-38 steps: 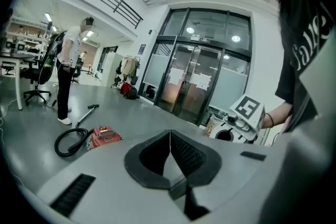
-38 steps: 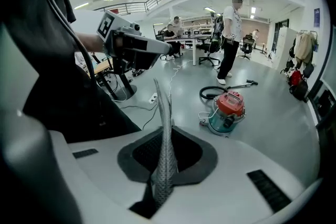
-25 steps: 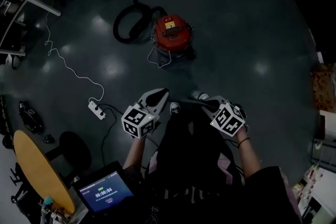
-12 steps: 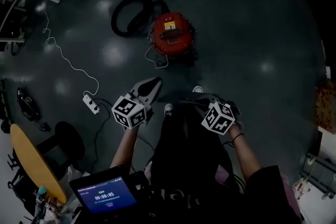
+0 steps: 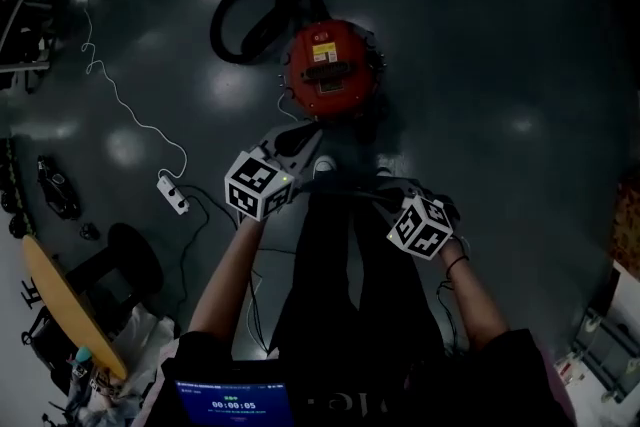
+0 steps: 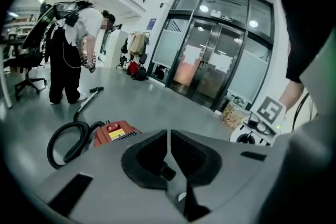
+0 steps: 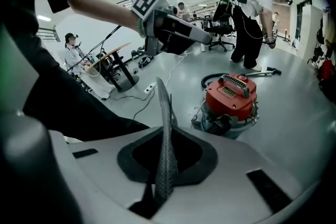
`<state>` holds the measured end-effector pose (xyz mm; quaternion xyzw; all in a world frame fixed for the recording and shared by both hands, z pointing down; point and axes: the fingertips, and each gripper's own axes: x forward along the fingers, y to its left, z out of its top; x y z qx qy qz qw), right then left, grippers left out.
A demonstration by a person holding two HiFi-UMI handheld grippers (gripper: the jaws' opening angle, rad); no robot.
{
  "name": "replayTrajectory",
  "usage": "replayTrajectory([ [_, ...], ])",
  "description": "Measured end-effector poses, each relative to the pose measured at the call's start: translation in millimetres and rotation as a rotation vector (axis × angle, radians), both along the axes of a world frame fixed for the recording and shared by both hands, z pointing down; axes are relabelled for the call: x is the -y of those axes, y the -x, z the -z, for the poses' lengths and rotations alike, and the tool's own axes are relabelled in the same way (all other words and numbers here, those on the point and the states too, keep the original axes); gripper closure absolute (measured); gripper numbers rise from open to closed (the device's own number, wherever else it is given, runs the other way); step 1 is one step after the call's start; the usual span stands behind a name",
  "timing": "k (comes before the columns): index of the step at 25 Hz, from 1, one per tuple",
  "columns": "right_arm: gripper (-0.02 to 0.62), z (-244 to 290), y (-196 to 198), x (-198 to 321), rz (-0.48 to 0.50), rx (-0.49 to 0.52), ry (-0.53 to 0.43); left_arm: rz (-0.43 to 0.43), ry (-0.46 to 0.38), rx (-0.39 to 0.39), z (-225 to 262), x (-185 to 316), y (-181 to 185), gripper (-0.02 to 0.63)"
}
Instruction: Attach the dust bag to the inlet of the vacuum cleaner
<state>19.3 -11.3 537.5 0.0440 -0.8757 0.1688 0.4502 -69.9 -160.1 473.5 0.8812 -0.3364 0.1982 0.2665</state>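
The red drum vacuum cleaner (image 5: 330, 65) stands on the dark floor with its lid on and its black hose (image 5: 240, 20) looped at its left. It also shows in the left gripper view (image 6: 113, 134) and the right gripper view (image 7: 231, 99). My left gripper (image 5: 305, 137) is shut, with nothing visible between its jaws (image 6: 168, 136), and its tip hangs just short of the vacuum. My right gripper (image 5: 390, 195) is shut on a thin grey woven sheet seen edge-on (image 7: 164, 107), apparently the flat dust bag (image 5: 350, 190). It reaches left from the jaws.
A white power strip (image 5: 172, 195) and its cable (image 5: 130, 105) lie left of the vacuum. A round wooden table (image 5: 60, 315) and a black stool (image 5: 135, 265) stand at lower left. Another person (image 6: 71, 55) bends over beyond the hose. Glass doors (image 6: 220, 60) close the far side.
Both grippers have come forward and down toward the vacuum, the left one most, ending close to its near side. Both have stayed shut.
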Motion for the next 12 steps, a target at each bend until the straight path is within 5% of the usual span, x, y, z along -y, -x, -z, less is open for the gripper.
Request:
replayTrajectory([
  [4,0.554,-36.6,7.3,18.7,-0.013,-0.006,0.0,-0.1,0.003,0.11,-53.4,34.8,16.6,0.588],
  [12,0.554,-106.6,15.2,39.3,-0.061,-0.04,0.035,-0.299,-0.002,0.296,-148.7,97.6,36.1,0.458],
])
